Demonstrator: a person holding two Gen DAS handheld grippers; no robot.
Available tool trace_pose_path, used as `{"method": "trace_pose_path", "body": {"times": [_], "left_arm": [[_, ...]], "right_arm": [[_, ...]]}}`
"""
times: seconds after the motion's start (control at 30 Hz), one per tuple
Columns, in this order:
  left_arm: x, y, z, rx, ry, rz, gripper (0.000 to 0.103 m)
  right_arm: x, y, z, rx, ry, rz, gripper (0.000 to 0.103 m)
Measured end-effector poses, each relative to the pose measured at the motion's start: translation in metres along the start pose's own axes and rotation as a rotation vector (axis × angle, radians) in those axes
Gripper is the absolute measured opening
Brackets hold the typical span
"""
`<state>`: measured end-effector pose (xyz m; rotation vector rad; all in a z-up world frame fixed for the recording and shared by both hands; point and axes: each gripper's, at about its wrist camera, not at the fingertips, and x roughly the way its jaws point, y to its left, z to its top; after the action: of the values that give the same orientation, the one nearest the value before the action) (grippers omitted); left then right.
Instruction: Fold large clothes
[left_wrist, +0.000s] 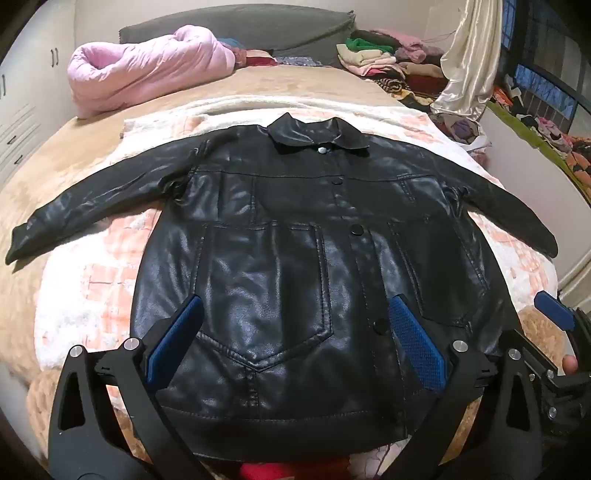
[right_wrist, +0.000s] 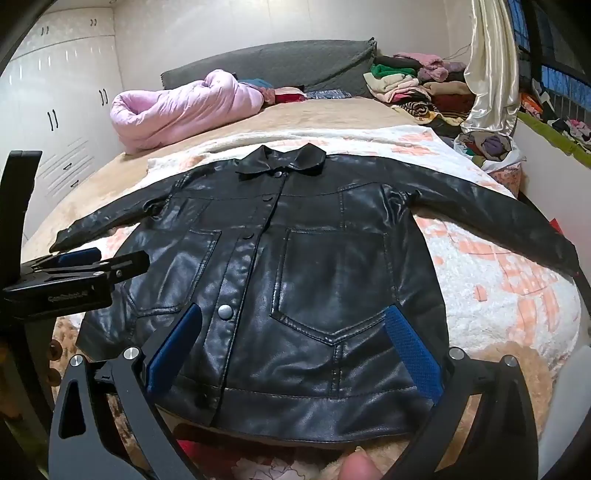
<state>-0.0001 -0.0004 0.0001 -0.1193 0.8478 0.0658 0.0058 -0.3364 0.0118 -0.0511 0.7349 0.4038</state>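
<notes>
Your black jacket (left_wrist: 280, 258) lies flat, front up, sleeves spread, on the pink-white blanket (left_wrist: 92, 280) at the bed's near end. Your left gripper (left_wrist: 295, 339) & right gripper (right_wrist: 295, 347) both hang spread wide over its hem, grasping nothing.

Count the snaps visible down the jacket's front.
4 on the jacket: collar snap, chest snap, middle snap, low snap. Another on the dark hem band may be hidden.
</notes>
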Motion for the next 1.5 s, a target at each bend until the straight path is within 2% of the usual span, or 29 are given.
{"method": "trace_pose_path", "body": {"times": [1.5], "left_arm": [[-0.0038, 0.0000, 0.0012, -0.001, -0.002, -0.008, 0.094]], "right_arm": [[0.0019, -0.0018, -0.0029, -0.005, 0.003, -0.033, 0.099]]}}
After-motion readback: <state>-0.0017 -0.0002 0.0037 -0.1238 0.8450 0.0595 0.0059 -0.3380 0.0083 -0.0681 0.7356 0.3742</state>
